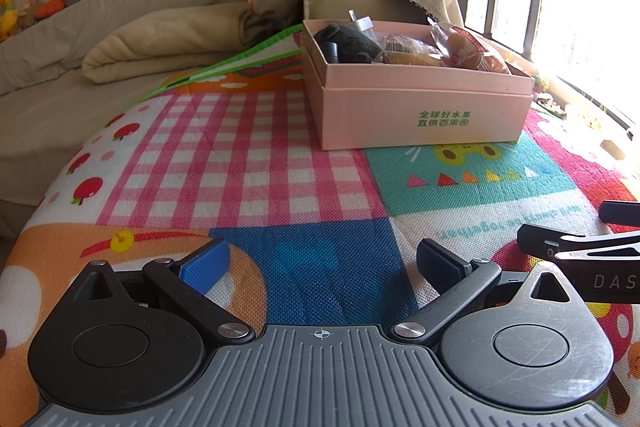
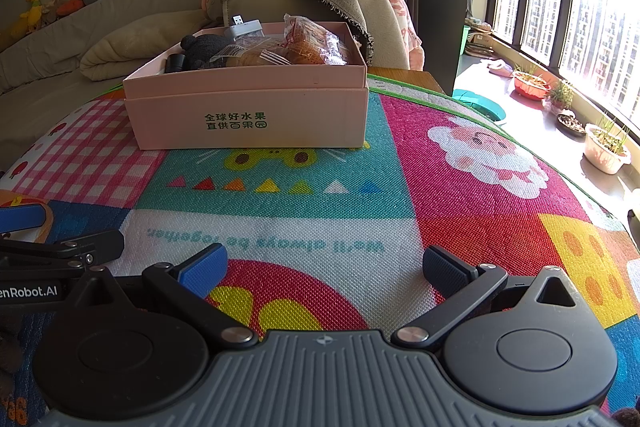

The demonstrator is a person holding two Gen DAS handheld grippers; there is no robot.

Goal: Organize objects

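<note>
Pink box [image 1: 424, 107], filled, far ahead on patterned mat [image 1: 248, 163], well apart from left gripper [image 1: 322, 263] and right gripper [image 2: 325, 267]; both spread wide, empty.

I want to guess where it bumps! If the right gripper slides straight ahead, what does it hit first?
Probably the pink box. The open right gripper points over bare play mat toward the box's right half, though it might just slip past its right corner.

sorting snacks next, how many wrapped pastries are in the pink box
2 visible: one pastry mid-box beside the dark plush toy, another pastry at the right end of the pink box. More may be hidden underneath.
</note>
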